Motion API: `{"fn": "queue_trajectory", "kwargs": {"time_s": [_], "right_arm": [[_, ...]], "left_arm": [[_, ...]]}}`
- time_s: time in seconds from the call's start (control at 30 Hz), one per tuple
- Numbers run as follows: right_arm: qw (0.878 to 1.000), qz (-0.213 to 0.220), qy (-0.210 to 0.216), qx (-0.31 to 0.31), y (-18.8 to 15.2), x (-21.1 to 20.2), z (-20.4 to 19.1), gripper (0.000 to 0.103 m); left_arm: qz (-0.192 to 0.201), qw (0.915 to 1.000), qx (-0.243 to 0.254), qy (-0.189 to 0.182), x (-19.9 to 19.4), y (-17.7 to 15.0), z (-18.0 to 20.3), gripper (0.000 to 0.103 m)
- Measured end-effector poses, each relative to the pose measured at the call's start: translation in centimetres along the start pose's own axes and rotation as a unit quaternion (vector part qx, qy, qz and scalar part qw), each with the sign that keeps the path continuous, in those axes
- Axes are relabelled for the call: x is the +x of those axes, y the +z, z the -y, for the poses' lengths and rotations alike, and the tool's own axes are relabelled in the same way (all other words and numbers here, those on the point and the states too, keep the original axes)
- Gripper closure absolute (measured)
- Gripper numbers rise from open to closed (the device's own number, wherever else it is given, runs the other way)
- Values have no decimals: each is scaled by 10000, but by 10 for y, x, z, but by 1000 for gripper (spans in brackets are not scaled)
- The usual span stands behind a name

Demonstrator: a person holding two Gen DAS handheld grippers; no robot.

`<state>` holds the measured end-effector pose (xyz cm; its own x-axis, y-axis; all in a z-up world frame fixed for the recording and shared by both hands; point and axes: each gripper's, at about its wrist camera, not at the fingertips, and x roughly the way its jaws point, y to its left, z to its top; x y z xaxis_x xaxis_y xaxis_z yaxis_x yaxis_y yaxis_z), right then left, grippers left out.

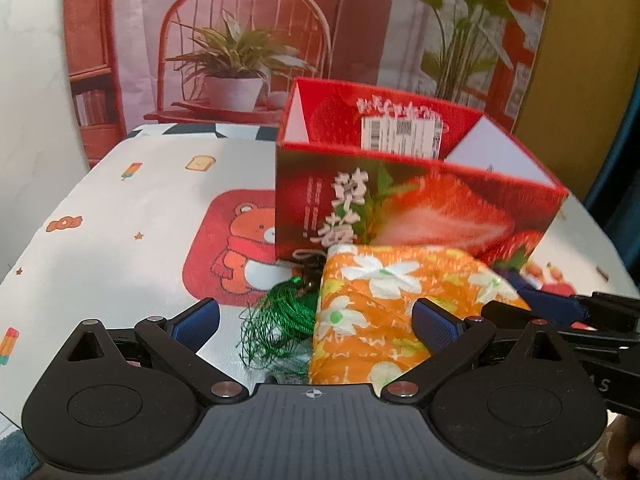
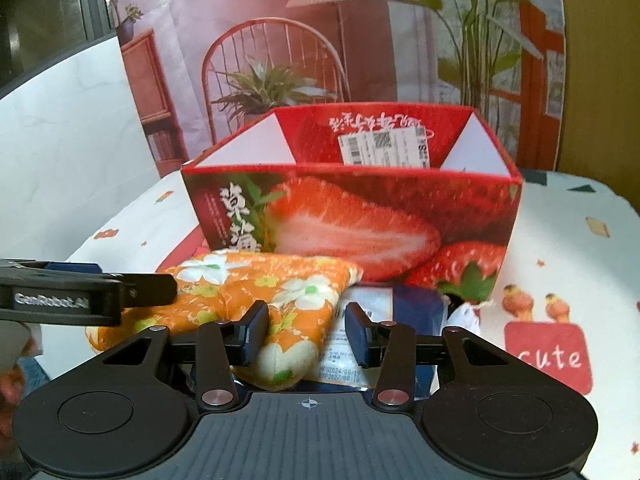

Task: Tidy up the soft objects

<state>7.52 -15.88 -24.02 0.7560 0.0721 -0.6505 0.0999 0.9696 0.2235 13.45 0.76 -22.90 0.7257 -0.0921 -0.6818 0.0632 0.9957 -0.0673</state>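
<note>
So here's where I'm at: the orange floral pouch point(image 2: 256, 300) lies flat on the desk point(image 1: 120, 208), right up against the front wall of the strawberry box point(image 2: 352, 216), which stands open-topped just behind it. That's my soft thing, and the box looks like where it should end up.

The bit that matters: the pouch's long axis runs roughly left-right across the front of the box. In the right wrist view its rounded near corner pokes between the right gripper point(image 2: 306, 334) fingers, which are spread apart but fairly narrow, nothing pinched yet. The left gripper point(image 1: 316, 320) is wide open, with the pouch sitting off toward its right finger rather than centred. So I'd say the right hand is nearer and better lined up; closing there should catch the corner, then it's a lift up and over the box's front wall.

Views differ a bit. The left camera shows a green tassel point(image 1: 276, 320) splayed out on the desk beside the pouch, which the right camera doesn't catch. The right camera shows a dark blue packet point(image 2: 416, 308) with a white label tucked beside and partly under the pouch, touching it; the left view only hints at it. I'd watch not to grab that packet along with the fabric.
</note>
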Motion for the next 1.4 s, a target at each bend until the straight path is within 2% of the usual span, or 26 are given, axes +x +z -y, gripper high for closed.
{"fn": "queue_trajectory", "kwargs": {"time_s": [0.23,0.6,0.8,1.17,1.4], "right_arm": [[9999,56,7,-153,-12,5,-1,63],[9996,166,15,-222,-21,9,-2,63],[9996,194,30,-216,-22,10,-2,63],[9996,190,25,-214,-22,10,-2,63],[9996,185,26,-207,-22,10,-2,63]], "left_arm": [[-69,10000,49,-25,17,-15,2,0],[-270,9982,-413,-351,41,-34,-13,0],[-437,9959,-630,-488,49,-34,-18,0],[-590,9938,-743,-584,53,-33,-21,0],[-553,9957,-548,-493,50,-30,-16,0]]}}
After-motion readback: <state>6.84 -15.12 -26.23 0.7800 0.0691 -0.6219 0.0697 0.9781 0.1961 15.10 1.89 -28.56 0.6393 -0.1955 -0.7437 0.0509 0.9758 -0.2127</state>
